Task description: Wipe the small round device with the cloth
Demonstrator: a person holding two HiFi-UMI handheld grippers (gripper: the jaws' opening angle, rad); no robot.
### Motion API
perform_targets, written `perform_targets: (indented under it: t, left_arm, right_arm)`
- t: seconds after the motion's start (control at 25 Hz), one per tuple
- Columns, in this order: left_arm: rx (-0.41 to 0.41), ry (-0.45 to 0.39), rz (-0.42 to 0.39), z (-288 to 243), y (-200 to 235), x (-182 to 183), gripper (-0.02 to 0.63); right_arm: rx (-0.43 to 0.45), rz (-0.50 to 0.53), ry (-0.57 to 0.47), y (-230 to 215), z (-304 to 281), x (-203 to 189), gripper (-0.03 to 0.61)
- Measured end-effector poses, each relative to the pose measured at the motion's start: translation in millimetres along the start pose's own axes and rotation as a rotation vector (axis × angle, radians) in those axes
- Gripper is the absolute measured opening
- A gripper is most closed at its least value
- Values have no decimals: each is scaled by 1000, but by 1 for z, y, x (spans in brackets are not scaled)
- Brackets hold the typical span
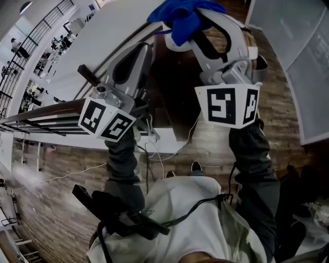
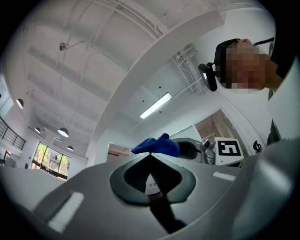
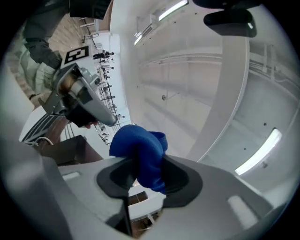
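Note:
Both grippers are raised and point upward. My right gripper point(image 1: 181, 32) is shut on a bunched blue cloth point(image 1: 187, 15), which hangs from its jaws. In the right gripper view the cloth point(image 3: 140, 157) fills the gap between the dark pads. My left gripper point(image 1: 144, 49) sits just left of it. Its jaws meet at the tip point(image 2: 150, 157), with a small white piece bearing fine print point(image 2: 151, 183) pinched between them; it looks like the small device seen edge-on. The cloth point(image 2: 157, 146) shows just beyond that tip, apart from it.
Below me is a wood-plank floor point(image 1: 61, 200) with loose cables point(image 1: 154, 154) and my shoes point(image 1: 196, 166). A metal railing point(image 1: 41, 118) runs at the left. A white slab point(image 1: 97, 51) lies behind the grippers, and a glass panel point(image 1: 308, 61) stands at the right.

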State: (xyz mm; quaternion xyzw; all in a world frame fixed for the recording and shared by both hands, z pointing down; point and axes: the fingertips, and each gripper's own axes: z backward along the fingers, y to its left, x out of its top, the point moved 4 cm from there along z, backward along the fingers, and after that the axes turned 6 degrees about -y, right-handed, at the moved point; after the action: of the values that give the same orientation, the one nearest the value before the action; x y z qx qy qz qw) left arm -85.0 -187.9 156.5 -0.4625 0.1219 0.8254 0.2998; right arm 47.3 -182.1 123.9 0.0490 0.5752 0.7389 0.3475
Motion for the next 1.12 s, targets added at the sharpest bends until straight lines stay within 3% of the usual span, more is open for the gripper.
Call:
perform_targets:
  t: [0.08, 0.24, 0.28, 0.36, 0.44, 0.56, 0.64, 0.8, 1.0, 1.12]
  left_arm:
    - [7, 2, -2, 1, 4, 0, 2]
    - [7, 8, -5, -1, 6, -1, 2]
    - [7, 7, -5, -1, 5, -1, 2]
    - [6, 5, -1, -2, 4, 2, 2]
    - [3, 4, 2, -2, 3, 3, 2]
    - [1, 4, 6, 1, 1, -1, 2]
    - [1, 10, 9, 3, 0, -2, 2]
    - [-5, 25, 4, 8, -3, -1, 2]
    - [-4, 35, 6, 9, 1, -4, 2]
    - [-5, 38, 25, 8, 0, -12, 2]
  right_arm:
    - [68, 11, 9, 19, 10, 1, 143]
    - [319, -21, 26, 61, 30, 2, 143]
    - [341, -38, 17, 61, 34, 5, 143]
    - [277, -68, -39, 39, 35, 13, 143]
    - [139, -130, -96, 3, 26, 13, 143]
    - [-4, -281, 4, -35, 8, -21, 143]
    - [15, -304, 53, -39, -4, -36, 143]
    - [108, -274, 41, -5, -6, -42, 143]
    - [281, -305, 104, 29, 10, -54, 137]
    - [240, -334, 96, 17, 16, -58, 138]
